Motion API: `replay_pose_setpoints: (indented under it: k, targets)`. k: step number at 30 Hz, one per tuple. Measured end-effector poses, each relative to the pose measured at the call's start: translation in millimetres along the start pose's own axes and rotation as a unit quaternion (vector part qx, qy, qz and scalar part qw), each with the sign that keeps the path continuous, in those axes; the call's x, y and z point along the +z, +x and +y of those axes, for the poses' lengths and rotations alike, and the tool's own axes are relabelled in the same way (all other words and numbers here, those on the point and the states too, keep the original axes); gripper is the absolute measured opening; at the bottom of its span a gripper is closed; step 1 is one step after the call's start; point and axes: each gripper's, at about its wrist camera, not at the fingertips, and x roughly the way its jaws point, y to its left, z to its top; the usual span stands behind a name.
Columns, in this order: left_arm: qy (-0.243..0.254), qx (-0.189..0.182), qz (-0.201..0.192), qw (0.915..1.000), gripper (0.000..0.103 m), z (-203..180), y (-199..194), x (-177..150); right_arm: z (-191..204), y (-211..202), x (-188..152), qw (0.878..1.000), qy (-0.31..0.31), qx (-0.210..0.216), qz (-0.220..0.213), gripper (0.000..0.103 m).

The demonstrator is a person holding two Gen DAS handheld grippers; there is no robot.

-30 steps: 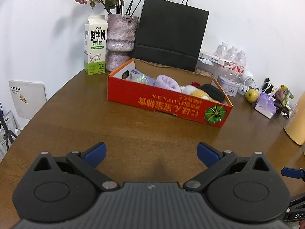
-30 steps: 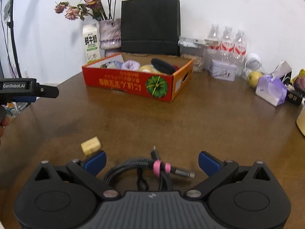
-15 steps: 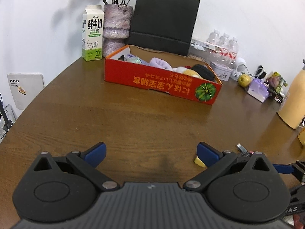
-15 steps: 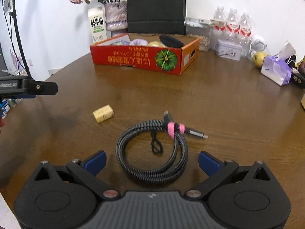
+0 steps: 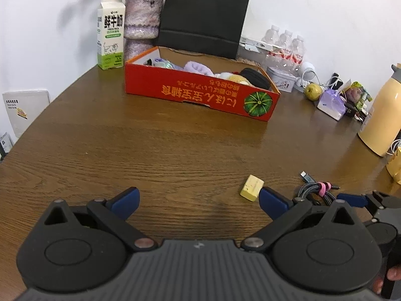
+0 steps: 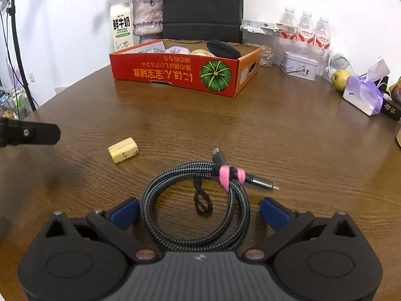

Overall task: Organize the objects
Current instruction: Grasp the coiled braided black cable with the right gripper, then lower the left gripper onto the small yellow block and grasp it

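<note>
My right gripper [image 6: 198,212] is spread to full width, with both blue pads [image 6: 124,212] apart and nothing clamped between them. The near arc of the coiled braided cable [image 6: 195,205] lies on the table [image 6: 288,138] between the two fingers; the left pad sits just beside the coil's left edge, and I cannot tell whether it touches. The coil is bound by a pink tie [image 6: 229,174], and its two connector ends project past the tie toward the far right. A small yellow block [image 6: 123,149] lies on the wood to the left of the cable, apart from it. My left gripper [image 5: 198,202] is likewise wide open and holds nothing; its fingers frame bare table surface. In the left wrist view the yellow block [image 5: 252,187] lies just beyond the right pad [image 5: 272,202], and the cable [image 5: 315,190] lies further right, partly hidden behind that finger. The red cardboard box [image 6: 185,74], printed with a green pumpkin, stands well beyond both grippers at the far side of the table and contains soft items and a black case [image 6: 223,48].
</note>
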Motion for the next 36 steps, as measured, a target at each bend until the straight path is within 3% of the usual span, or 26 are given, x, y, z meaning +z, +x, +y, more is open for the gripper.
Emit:
replay_pose_setpoints:
  k: [3,5,17,27,33,36]
  targets:
    - [0.002,-0.004,0.006,1.0,0.103,-5,4,-1,-2,1,1,1.0,-0.002,0.005,-0.001,0.103]
    - [0.004,-0.007,0.008,0.9999,0.103,-8,7,-1,-3,-1,0,1.0,-0.005,0.01,-0.012,0.089]
    - [0.015,-0.02,0.024,0.9994,0.103,-26,29,1,-25,7,6,0.999,-0.009,-0.021,-0.041,0.088]
    - [0.057,-0.024,0.036,0.9975,0.103,-56,51,0,-40,14,9,0.999,0.009,-0.014,-0.042,0.088]
    - [0.06,-0.006,0.042,0.9973,0.103,-63,65,1,-41,14,9,0.999,0.009,-0.013,-0.042,0.089]
    - [0.061,0.001,0.042,0.9973,0.096,-64,70,0,-40,14,8,0.999,0.008,-0.012,-0.042,0.089]
